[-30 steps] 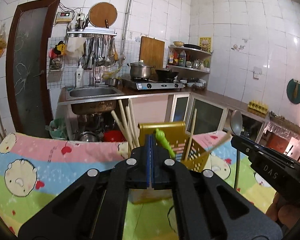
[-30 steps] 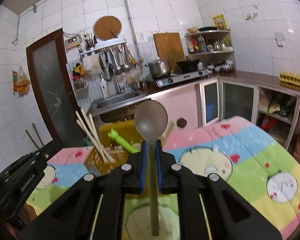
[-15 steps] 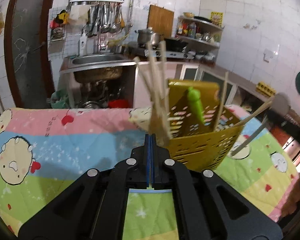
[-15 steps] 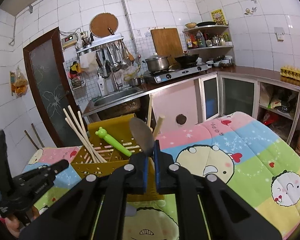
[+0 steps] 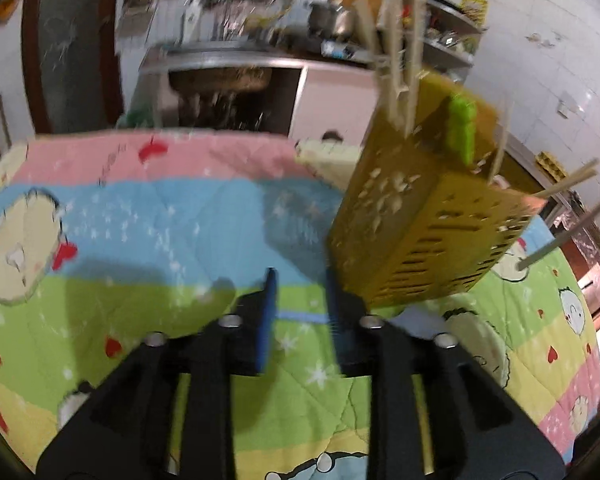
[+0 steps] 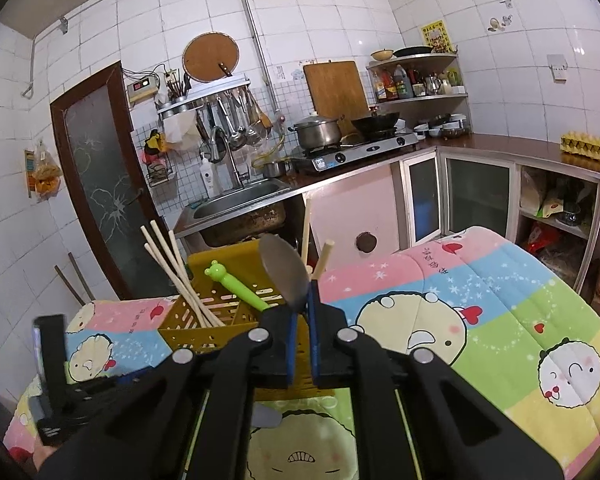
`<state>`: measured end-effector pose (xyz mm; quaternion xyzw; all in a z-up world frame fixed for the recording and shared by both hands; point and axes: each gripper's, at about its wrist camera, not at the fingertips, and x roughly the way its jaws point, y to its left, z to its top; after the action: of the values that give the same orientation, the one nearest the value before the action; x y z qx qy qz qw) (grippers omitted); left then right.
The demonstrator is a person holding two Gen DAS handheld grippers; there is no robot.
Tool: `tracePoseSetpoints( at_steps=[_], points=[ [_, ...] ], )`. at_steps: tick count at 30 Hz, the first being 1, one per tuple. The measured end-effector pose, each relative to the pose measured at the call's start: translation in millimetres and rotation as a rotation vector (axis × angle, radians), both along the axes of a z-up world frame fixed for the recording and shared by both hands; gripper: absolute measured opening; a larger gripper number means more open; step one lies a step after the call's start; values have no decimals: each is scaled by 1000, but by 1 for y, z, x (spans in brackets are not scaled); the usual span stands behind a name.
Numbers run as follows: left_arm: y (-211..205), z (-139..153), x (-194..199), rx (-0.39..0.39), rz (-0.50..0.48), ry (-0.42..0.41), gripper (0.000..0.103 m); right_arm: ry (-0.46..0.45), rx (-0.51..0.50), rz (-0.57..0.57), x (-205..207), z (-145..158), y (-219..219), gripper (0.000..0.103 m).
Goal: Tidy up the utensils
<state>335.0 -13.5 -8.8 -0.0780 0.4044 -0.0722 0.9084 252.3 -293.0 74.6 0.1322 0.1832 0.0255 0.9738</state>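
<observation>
A yellow slotted utensil holder [image 6: 220,312] stands on the quilt-covered table. It holds several wooden chopsticks [image 6: 176,268] and a green bear-topped utensil [image 6: 236,284]. In the left wrist view the holder [image 5: 428,216] appears to the right of my left gripper [image 5: 300,312], which is open and empty; the frame is blurred. My right gripper [image 6: 302,334] has its jaws slightly parted around the handle of a grey spoon [image 6: 282,270] just in front of the holder. My left gripper also shows at the left edge of the right wrist view [image 6: 50,380].
The table carries a cartoon-print quilt [image 6: 480,320]. Behind it are a steel sink [image 6: 236,204], a gas stove with a pot [image 6: 320,132], a wall rack of hanging utensils [image 6: 228,120], a corner shelf [image 6: 420,80] and a dark door [image 6: 100,168].
My left gripper has opened and swung left, so the holder now sits to its right. The spoon has dropped lower between my right gripper's pads, which have parted slightly.
</observation>
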Motion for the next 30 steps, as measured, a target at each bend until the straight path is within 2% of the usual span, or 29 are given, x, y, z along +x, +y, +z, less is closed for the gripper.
tracePoseSetpoints(
  at_steps=[6, 10, 11, 13, 15, 17, 20, 24, 30],
  points=[
    [2, -28, 16, -9, 78, 103, 37, -17, 2, -15, -10, 9, -11, 5],
    [2, -37, 23, 1, 119, 124, 42, 3, 3, -18, -14, 2, -18, 5],
    [1, -37, 24, 13, 130, 126, 47, 9, 7, -20, -14, -1, -20, 5],
    [2, -40, 26, -8, 145, 161, 48, 15, 20, -23, -15, -3, -24, 5],
    [4, -35, 18, -35, 159, 153, 48, 16, 24, -23, -15, -4, -26, 5],
    [2, -29, 12, -13, 151, 133, 49, 14, 27, -22, -15, -4, -28, 5],
    [0, -27, 9, 1, 170, 141, 58, 23, 30, -10, -13, -8, -29, 5],
    [6, -40, 16, -26, 204, 199, 58, 30, 19, -12, -14, -10, -30, 5],
    [8, -41, 22, -62, 230, 220, 58, 38, 33, -12, -12, -11, -32, 5]
  ],
)
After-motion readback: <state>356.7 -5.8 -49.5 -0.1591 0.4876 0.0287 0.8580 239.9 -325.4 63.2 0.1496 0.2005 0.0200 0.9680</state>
